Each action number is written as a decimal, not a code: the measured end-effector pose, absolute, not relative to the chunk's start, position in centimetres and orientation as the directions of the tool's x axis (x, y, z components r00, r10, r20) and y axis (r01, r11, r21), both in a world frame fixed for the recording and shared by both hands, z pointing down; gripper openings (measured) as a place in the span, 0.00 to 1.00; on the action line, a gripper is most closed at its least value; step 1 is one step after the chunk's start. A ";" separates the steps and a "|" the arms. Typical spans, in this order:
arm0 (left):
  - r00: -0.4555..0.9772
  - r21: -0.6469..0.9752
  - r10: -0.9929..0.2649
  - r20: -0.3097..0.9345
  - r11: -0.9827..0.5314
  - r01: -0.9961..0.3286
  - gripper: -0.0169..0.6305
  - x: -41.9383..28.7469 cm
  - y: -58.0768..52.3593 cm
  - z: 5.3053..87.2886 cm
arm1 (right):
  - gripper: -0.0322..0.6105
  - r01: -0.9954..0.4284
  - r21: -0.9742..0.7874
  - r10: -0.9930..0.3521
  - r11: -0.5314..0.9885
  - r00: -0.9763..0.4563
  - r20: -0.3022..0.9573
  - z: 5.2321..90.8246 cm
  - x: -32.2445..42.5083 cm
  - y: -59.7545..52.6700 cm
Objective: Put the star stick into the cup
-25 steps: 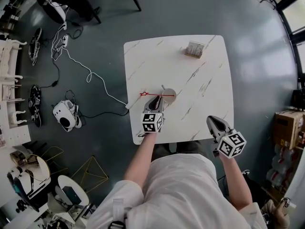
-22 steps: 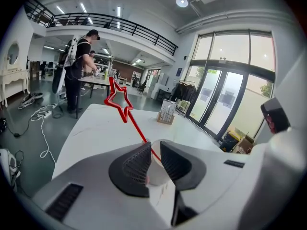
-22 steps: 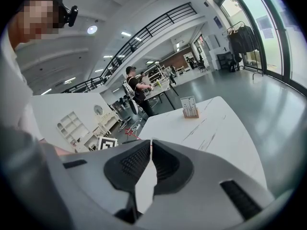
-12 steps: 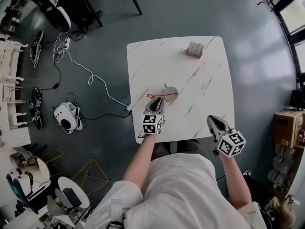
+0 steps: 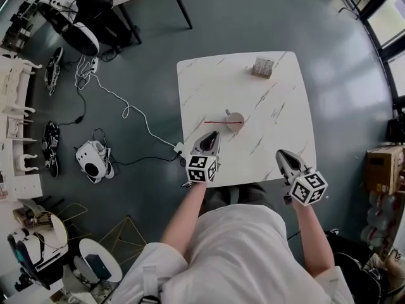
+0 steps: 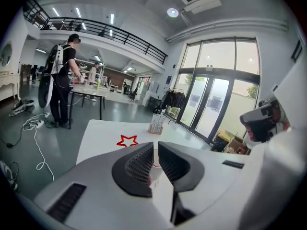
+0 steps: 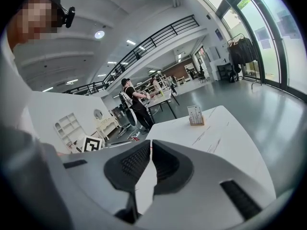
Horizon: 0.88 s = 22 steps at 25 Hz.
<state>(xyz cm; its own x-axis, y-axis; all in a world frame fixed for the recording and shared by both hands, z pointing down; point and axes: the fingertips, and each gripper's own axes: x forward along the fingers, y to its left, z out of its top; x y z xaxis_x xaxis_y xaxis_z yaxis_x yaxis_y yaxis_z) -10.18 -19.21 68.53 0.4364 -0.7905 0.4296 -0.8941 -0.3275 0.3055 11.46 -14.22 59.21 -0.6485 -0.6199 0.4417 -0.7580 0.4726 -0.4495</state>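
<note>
Red star stick (image 5: 223, 123) appears to lean in the grey cup (image 5: 235, 114) near the middle of the white marble table (image 5: 278, 113), star end jutting toward the left edge. The left gripper (image 5: 212, 137) sits just short of it on the near side and the right gripper (image 5: 281, 154) by the near right corner, each with jaws almost together on nothing. We judge that the long overhang could lever the light cup over, or the left gripper could snag the star. Print on the small holder (image 5: 263, 67) near the far right corner is too small to read, and the marker cubes carry patterns only.
</note>
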 end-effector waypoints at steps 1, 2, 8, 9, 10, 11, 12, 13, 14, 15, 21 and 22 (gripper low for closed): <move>0.441 0.302 -0.792 0.423 -0.335 -0.892 0.09 -10.4 -18.9 67.9 | 0.10 -0.760 -0.446 -0.626 0.473 -0.646 0.436 58.9 11.3 -14.0; 0.445 0.299 -0.793 0.417 -0.342 -0.891 0.08 -10.6 -18.6 67.3 | 0.10 -0.762 -0.442 -0.632 0.474 -0.644 0.431 58.7 11.1 -13.6; 0.488 0.295 -0.786 0.380 -0.397 -0.869 0.06 -11.6 -16.0 63.9 | 0.10 -0.785 -0.404 -0.675 0.470 -0.614 0.409 57.3 10.4 -11.0; 0.496 0.300 -0.783 0.375 -0.404 -0.864 0.06 -11.8 -15.6 63.3 | 0.10 -0.790 -0.395 -0.683 0.469 -0.608 0.405 57.0 10.4 -10.6; 0.504 0.306 -0.780 0.369 -0.410 -0.859 0.05 -11.9 -15.0 62.7 | 0.10 -0.795 -0.386 -0.691 0.467 -0.601 0.401 56.6 10.5 -10.2; 0.513 0.314 -0.777 0.364 -0.416 -0.853 0.05 -12.0 -14.4 62.2 | 0.10 -0.800 -0.378 -0.698 0.466 -0.595 0.398 56.3 10.5 -9.7; 0.523 0.321 -0.772 0.361 -0.423 -0.847 0.05 -12.0 -13.8 61.7 | 0.10 -0.805 -0.369 -0.706 0.465 -0.588 0.394 56.0 10.7 -9.3; 0.532 0.327 -0.766 0.359 -0.431 -0.841 0.05 -12.1 -13.2 61.2 | 0.10 -0.810 -0.360 -0.714 0.463 -0.582 0.390 55.7 10.8 -9.0; 0.543 0.330 -0.760 0.358 -0.441 -0.835 0.05 -12.1 -12.7 60.8 | 0.10 -0.814 -0.351 -0.721 0.462 -0.576 0.386 55.4 11.0 -8.6; 0.552 0.332 -0.753 0.357 -0.450 -0.829 0.05 -12.1 -12.1 60.3 | 0.10 -0.818 -0.344 -0.727 0.461 -0.570 0.382 55.2 11.1 -8.2; 0.565 0.329 -0.753 0.337 -0.468 -0.820 0.05 -12.8 -9.0 57.0 | 0.10 -0.830 -0.326 -0.746 0.454 -0.553 0.371 54.5 11.8 -6.0; 0.563 0.331 -0.757 0.331 -0.466 -0.821 0.05 -12.9 -8.5 56.4 | 0.10 -0.829 -0.325 -0.745 0.456 -0.555 0.370 54.3 11.8 -5.8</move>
